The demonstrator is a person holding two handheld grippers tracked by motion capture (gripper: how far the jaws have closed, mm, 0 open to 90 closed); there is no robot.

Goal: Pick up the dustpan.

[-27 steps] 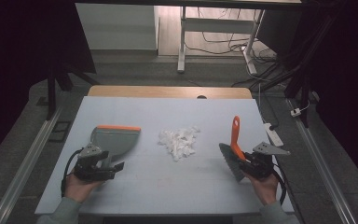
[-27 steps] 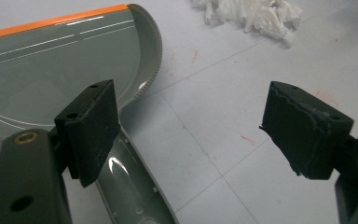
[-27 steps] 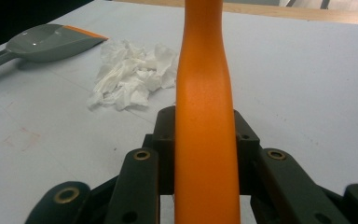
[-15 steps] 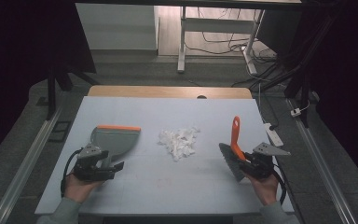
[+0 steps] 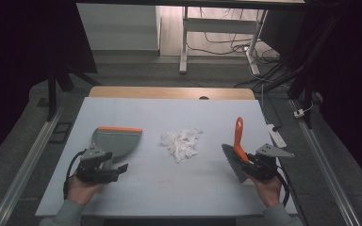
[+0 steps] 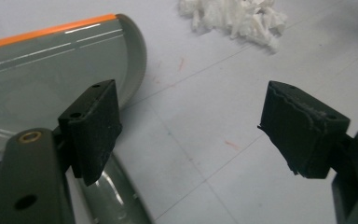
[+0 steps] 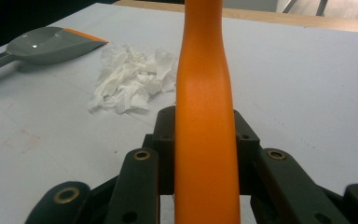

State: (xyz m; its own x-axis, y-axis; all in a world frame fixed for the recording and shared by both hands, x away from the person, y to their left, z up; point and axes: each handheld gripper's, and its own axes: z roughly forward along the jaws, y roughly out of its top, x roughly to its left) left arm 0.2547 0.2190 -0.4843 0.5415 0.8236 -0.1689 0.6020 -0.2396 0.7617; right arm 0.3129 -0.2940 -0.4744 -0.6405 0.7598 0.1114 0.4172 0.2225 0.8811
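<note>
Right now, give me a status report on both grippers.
Right gripper shut on brush handle. Left gripper open beside dustpan. Paper scraps between, nothing blocking.

The right gripper (image 7: pixel 205 154) is clamped on an orange brush handle (image 7: pixel 204 93), which rises straight up between its black jaws. Beyond the jaws and to their left, a heap of crumpled white paper scraps (image 7: pixel 133 79) lies on the pale table (image 7: pixel 298 74). Farther off on that same side, past the scraps, rests a grey dustpan (image 7: pixel 49 44) with an orange edge.
</note>
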